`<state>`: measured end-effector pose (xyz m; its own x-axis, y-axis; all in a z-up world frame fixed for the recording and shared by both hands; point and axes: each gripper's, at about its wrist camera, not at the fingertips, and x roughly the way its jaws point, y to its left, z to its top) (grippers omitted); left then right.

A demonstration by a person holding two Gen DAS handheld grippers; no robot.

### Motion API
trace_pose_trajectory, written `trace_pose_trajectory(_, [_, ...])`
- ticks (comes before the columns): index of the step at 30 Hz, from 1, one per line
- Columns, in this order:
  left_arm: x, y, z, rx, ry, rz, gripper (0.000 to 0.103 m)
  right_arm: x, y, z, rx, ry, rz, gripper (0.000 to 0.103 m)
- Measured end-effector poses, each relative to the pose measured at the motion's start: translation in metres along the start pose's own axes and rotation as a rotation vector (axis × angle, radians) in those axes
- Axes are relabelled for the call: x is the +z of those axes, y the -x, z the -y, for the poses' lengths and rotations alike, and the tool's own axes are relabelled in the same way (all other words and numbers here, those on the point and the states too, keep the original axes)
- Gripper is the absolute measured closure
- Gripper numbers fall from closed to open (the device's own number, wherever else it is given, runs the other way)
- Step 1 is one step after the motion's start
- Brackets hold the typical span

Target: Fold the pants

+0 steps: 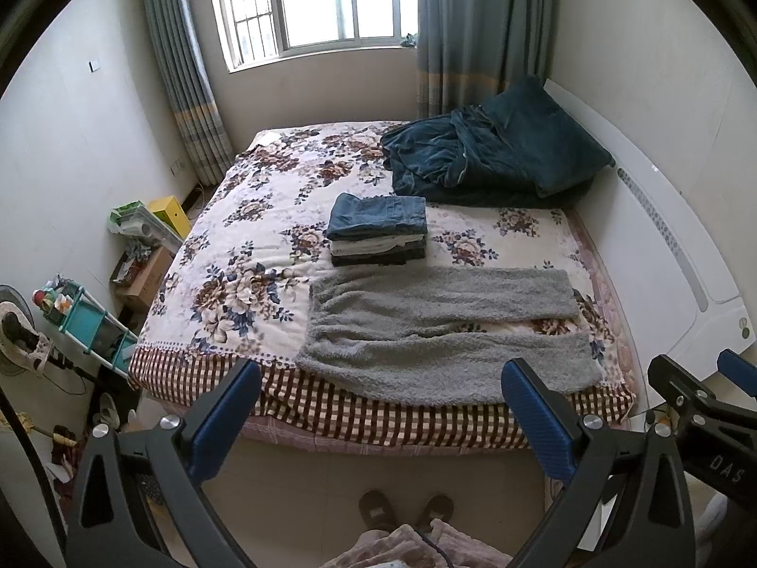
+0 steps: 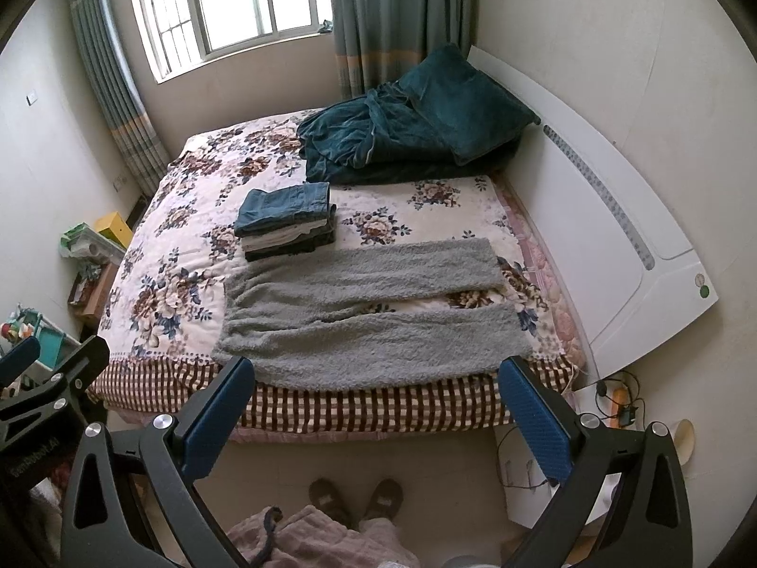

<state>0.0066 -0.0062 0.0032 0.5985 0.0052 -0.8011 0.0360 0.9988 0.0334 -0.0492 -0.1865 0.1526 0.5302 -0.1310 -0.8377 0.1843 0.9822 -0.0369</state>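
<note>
Grey fleece pants (image 1: pixel 440 331) lie flat on the near edge of the flowered bed (image 1: pixel 246 255), waistband to the left, both legs pointing right with a gap between them. They also show in the right wrist view (image 2: pixel 369 322). My left gripper (image 1: pixel 383 374) is open and empty, held above the floor in front of the bed edge. My right gripper (image 2: pixel 378 369) is open and empty too, beside the left one; part of it shows in the left wrist view at the right edge.
A stack of folded clothes (image 1: pixel 376 229) sits on the bed behind the pants. A teal blanket and pillow (image 1: pixel 492 151) lie at the head by the white headboard (image 1: pixel 672 255). Shelves and boxes (image 1: pixel 94 322) stand left of the bed. The person's slippers (image 1: pixel 402 511) are on the floor.
</note>
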Motion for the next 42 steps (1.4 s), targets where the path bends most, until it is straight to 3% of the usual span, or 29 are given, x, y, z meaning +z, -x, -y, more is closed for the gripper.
trace_pose_trajectory(12, [0.015,0.002,0.005,-0.005,-0.001,0.0,0.0,0.004,0.001,0.002,-0.004,0.003,0.004,0.0])
trace_pose_trajectory(20, [0.012,0.002,0.004,-0.009,-0.001,0.001,0.0,0.022,0.009,0.01,0.0,0.008,0.002,0.0])
trace_pose_trajectory(42, [0.004,0.001,0.007,-0.016,0.004,-0.003,0.0,0.017,0.006,0.006,0.003,0.012,0.002,0.0])
